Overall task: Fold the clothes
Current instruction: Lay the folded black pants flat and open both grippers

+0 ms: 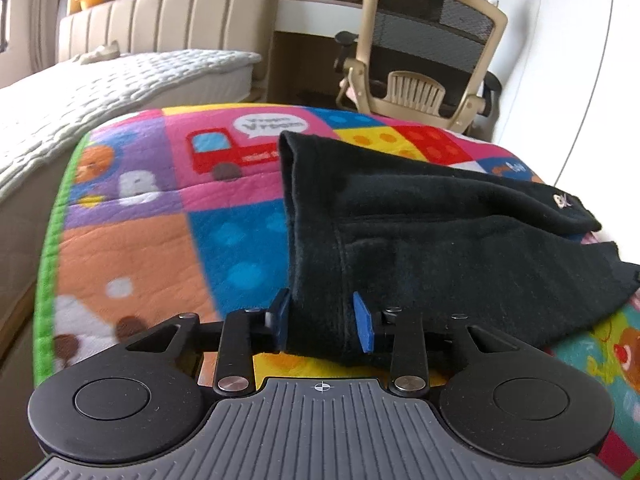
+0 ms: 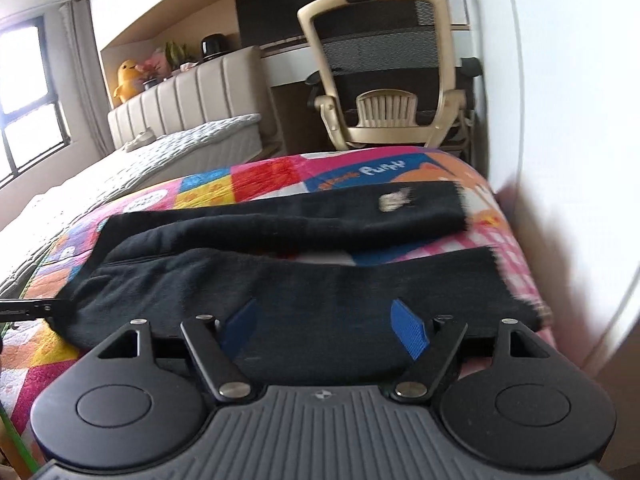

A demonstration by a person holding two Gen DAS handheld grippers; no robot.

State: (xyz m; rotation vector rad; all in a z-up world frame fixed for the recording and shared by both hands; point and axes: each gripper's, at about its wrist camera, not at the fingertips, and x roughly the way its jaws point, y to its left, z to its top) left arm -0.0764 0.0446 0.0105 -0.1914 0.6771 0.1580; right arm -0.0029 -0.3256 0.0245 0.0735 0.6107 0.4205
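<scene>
A black pair of trousers [image 1: 440, 236] lies on a colourful quilted play mat [image 1: 168, 216]. Its waist end is at the left and its two legs run to the right. In the left wrist view my left gripper [image 1: 323, 322] has its blue pads [image 1: 363, 328] on either side of the near waist corner, partly closed around the fabric. In the right wrist view the trousers [image 2: 320, 280] lie across the mat [image 2: 280, 176], and my right gripper [image 2: 326, 326] is open over the near leg, its pads [image 2: 408, 328] wide apart. The left gripper's tip [image 2: 36, 308] shows at the far left.
A bed with a white quilted cover [image 1: 100, 92] lies to the left. A beige office chair [image 1: 424, 48] stands behind the mat; it also shows in the right wrist view [image 2: 384, 68]. A white wall [image 2: 560, 120] runs close along the mat's right edge.
</scene>
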